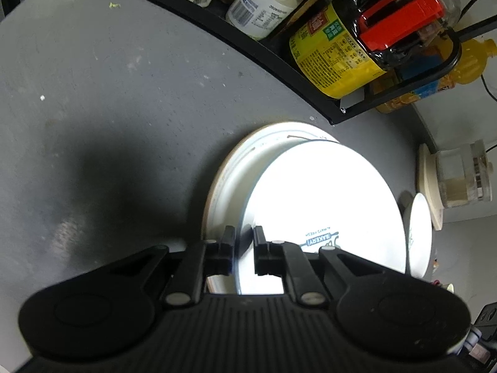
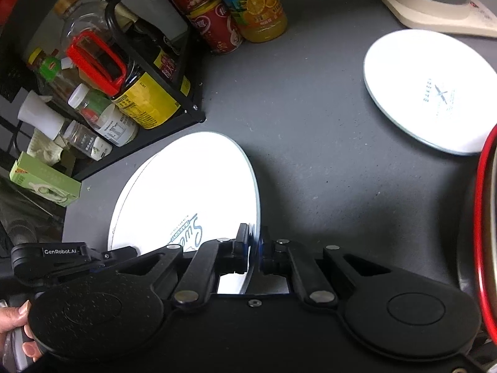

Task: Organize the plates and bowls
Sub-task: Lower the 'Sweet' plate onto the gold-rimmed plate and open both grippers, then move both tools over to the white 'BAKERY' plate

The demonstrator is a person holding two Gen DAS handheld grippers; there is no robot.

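A white plate printed with a blue bakery logo is tilted over a larger tan-rimmed plate lying on the grey counter. My left gripper is shut on that white plate's near rim. The right wrist view shows the same kind of printed plate, where my right gripper is shut on its right edge. The left gripper's black body shows at the plate's lower left, with a person's fingers under it. A second white bakery plate lies flat at the far right, also seen as a white plate.
A black wire rack with bottles and jars stands just behind the plates, its corner close to them. An orange juice bottle, red cans, a kettle base, a green box and a red-rimmed vessel ring the counter.
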